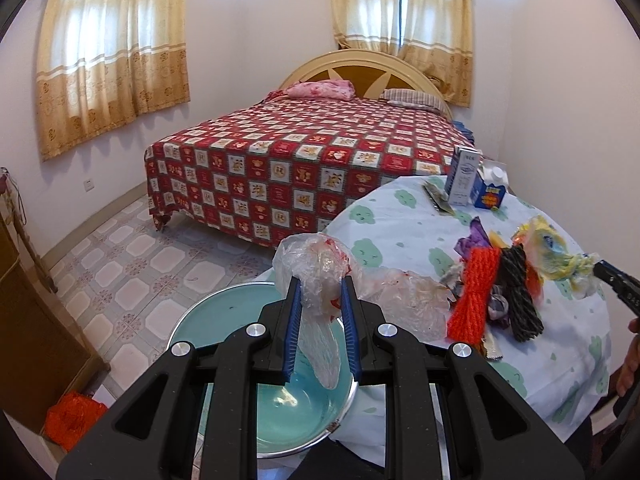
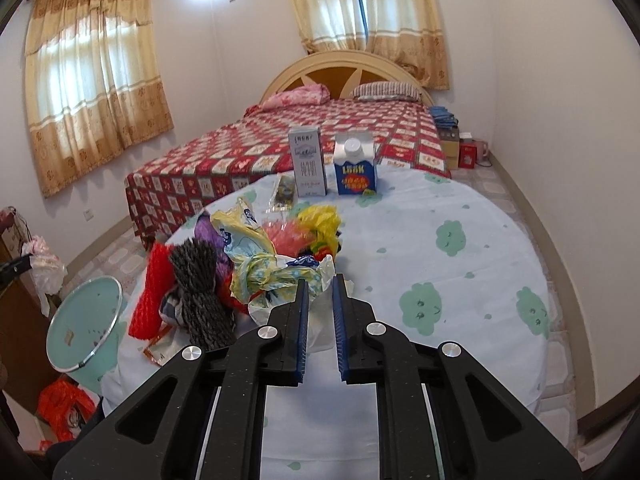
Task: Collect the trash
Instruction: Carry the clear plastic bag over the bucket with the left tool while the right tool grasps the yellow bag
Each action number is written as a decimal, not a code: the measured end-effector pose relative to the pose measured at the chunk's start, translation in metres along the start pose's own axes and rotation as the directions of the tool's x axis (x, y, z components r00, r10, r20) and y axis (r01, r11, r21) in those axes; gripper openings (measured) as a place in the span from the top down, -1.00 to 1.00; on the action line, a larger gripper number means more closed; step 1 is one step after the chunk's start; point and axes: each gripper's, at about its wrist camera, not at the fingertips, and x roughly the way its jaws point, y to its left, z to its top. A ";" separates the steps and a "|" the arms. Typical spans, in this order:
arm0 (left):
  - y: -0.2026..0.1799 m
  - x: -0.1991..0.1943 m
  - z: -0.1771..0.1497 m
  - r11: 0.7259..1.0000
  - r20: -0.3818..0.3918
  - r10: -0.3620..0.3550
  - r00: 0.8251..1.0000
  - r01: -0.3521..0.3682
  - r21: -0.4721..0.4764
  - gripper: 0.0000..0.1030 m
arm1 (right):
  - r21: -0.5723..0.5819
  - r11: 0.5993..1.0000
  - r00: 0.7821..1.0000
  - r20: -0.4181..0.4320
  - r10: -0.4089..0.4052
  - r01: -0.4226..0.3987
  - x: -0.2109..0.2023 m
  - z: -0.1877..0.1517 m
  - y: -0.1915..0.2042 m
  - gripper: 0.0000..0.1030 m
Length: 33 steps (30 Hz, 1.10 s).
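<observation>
Clear plastic bag (image 1: 320,280) (crumpled) in left tongs (image 1: 320,284) above bin (image 1: 224,312)

A home bedroom: 1 bed (image 1: 304,152) under a red checked cover, a striped pillow (image 2: 386,91), 2 curtained windows (image 1: 116,52), a tiled floor (image 1: 132,272).

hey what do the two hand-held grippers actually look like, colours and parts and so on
Both match. The left hand-held gripper has a matte black, faintly speckled body, angular linkage arms with elongated cut-outs, and round silver pivot bolts. Its two straight fingers carry ribbed blue pads. The right hand-held gripper shows the same black frame, silver bolts and blue pads. No cables or markings are visible.
</observation>
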 end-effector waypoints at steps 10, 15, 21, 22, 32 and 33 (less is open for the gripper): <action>0.026 0.007 0.004 0.993 -0.003 0.113 0.994 -0.113 -0.027 0.61 | -0.022 0.999 0.998 0.046 0.031 -0.030 0.006 0.029 0.025 0.76; 0.039 0.010 0.000 0.988 -0.007 0.153 0.988 -0.153 -0.022 0.61 | -0.052 0.996 0.997 0.045 0.069 -0.067 0.014 0.039 0.051 0.76; 0.055 0.012 -0.006 0.981 -0.027 0.191 0.981 -0.192 -0.028 0.61 | -0.084 0.989 0.992 0.023 0.120 -0.118 0.031 0.044 0.085 0.76; 0.058 0.012 -0.007 0.979 -0.030 0.199 0.980 -0.200 -0.030 0.61 | -0.091 0.988 0.991 0.018 0.130 -0.127 0.033 0.044 0.091 0.76; 0.079 0.013 -0.016 0.966 -0.042 0.257 0.966 -0.258 -0.027 0.61 | -0.152 0.971 0.982 -0.017 0.186 -0.186 0.050 0.037 0.137 0.76; 0.080 0.013 -0.017 0.965 -0.045 0.260 0.965 -0.261 -0.027 0.61 | -0.158 0.969 0.982 -0.020 0.190 -0.191 0.053 0.037 0.140 0.76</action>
